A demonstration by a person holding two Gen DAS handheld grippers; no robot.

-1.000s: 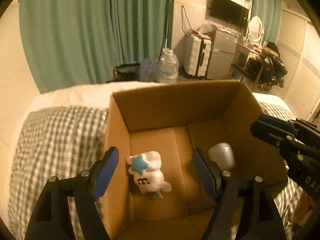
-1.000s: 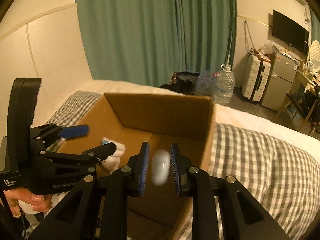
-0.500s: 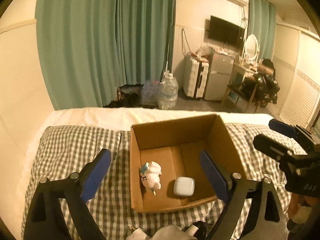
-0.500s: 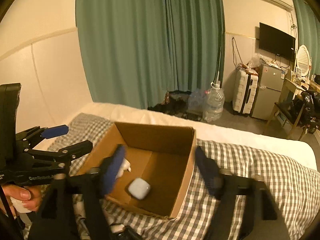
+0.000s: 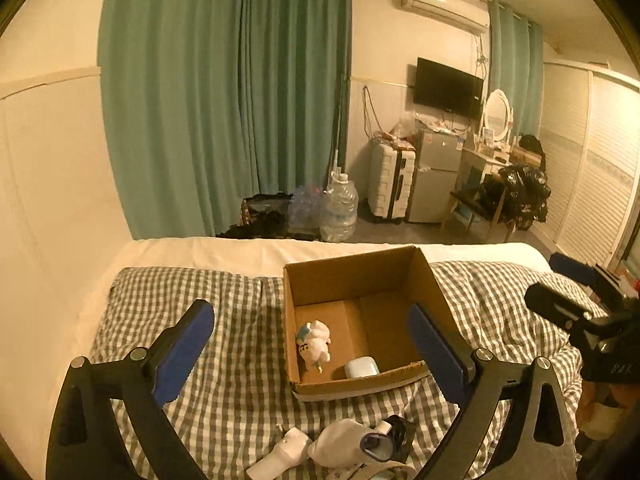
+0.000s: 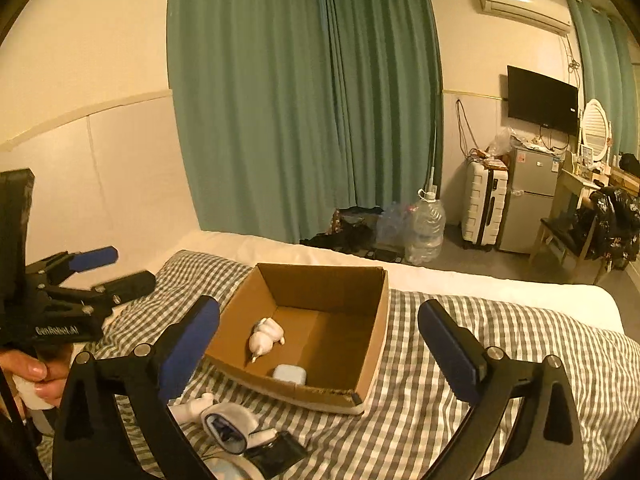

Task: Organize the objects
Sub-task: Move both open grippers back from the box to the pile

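One cardboard box (image 5: 356,276) at frame centre holds two things: one white figurine (image 5: 316,340), one white earbud case (image 5: 361,367). Two water jugs (image 5: 340,210) stand above, mid-frame.

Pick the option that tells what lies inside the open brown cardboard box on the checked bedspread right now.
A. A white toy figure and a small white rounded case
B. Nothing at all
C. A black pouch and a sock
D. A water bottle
A: the open brown cardboard box holds a white toy figure and a small white rounded case, both lying on its floor.
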